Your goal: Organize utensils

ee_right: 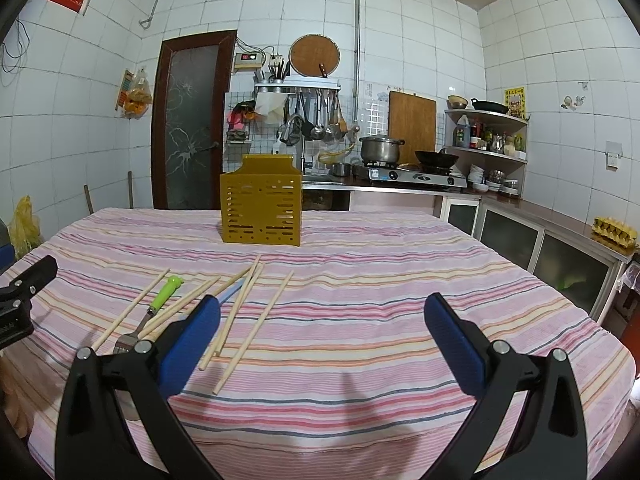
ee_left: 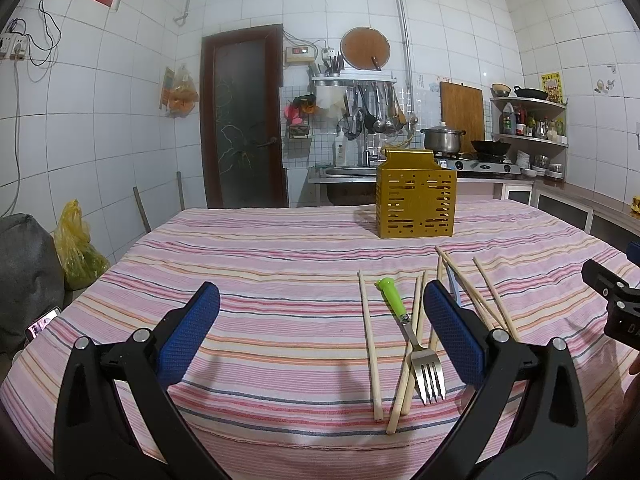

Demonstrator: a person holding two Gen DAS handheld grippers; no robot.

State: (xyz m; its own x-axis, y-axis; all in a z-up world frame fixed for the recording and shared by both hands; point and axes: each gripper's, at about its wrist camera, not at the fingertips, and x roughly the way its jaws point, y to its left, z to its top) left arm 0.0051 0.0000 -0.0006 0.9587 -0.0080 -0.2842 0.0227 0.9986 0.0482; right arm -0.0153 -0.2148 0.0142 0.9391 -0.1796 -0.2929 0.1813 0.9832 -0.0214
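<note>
A gold slotted utensil holder [ee_left: 416, 204] stands upright at the far side of the striped table; it also shows in the right wrist view [ee_right: 261, 212]. A fork with a green handle [ee_left: 412, 332] lies among several wooden chopsticks [ee_left: 370, 344]; the fork [ee_right: 158, 304] and chopsticks [ee_right: 256, 320] also show in the right wrist view. A blue-handled utensil [ee_right: 230, 293] lies partly hidden among them. My left gripper [ee_left: 320, 320] is open and empty, left of the fork. My right gripper [ee_right: 320, 332] is open and empty, right of the chopsticks.
The pink striped tablecloth [ee_left: 260, 264] covers the table. The right gripper's body shows at the right edge of the left view [ee_left: 616, 300]. A kitchen counter with stove and pots [ee_right: 400, 168] runs behind. A yellow bag [ee_left: 74, 244] sits on the floor at left.
</note>
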